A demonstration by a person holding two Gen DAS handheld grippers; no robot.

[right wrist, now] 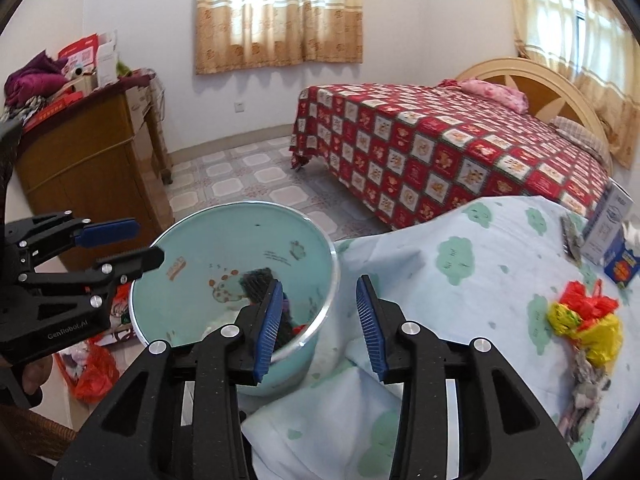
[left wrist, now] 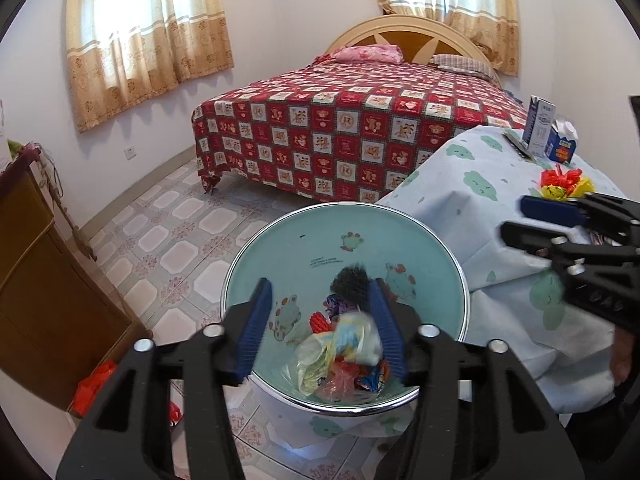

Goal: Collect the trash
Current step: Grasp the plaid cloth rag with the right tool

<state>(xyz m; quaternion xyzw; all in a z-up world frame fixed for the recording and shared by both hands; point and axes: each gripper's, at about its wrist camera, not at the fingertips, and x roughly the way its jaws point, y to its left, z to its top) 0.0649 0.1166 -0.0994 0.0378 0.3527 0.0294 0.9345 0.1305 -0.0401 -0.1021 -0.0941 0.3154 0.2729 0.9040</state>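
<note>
Both tools are apart and empty: left tool hangs over the bin, right tool by its rim. Remaining trash lies on the counter; crinkly bags could slip mid-carry and miss.

One teal bin, two hand-held grippers, both gaping. Two cartons stand on the tabletop. One bed, two curtains
</note>
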